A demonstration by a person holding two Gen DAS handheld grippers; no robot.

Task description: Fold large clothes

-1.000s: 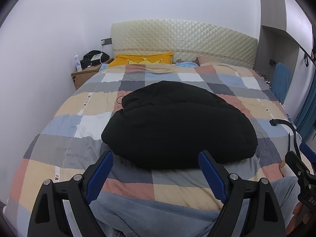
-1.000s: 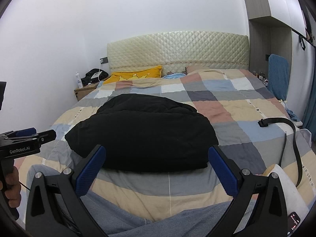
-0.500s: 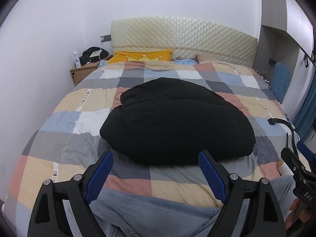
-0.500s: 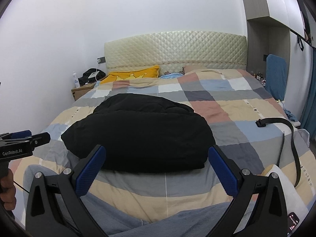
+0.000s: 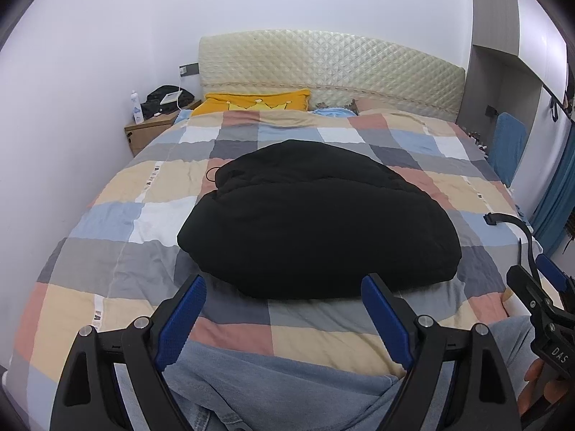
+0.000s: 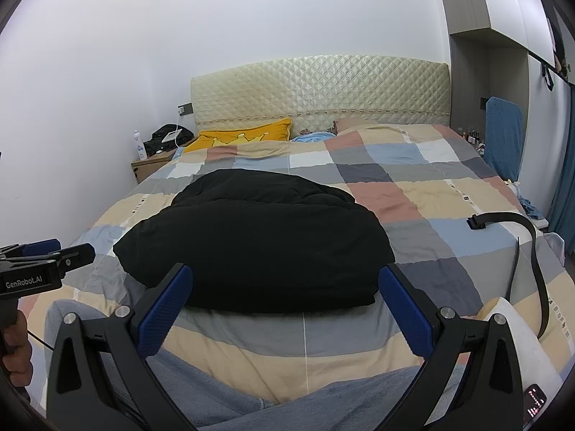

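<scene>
With my left tongs (image 5: 284,298) and right tongs (image 6: 285,287) both spread wide and empty, the black padded coat (image 5: 320,222) lies bundled mid-bed (image 5: 107,251); it looks folded already, so next I'd check or tidy its edges.

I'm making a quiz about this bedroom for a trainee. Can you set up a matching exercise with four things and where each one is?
Things:
1. black jacket
2. yellow pillow
3. black belt
4. white bottle

Places:
a. on the bedside table
b. near the bed's right edge
c. against the headboard
d. in the middle of the checked quilt

Pairs: 1-d, 2-c, 3-b, 4-a
</scene>
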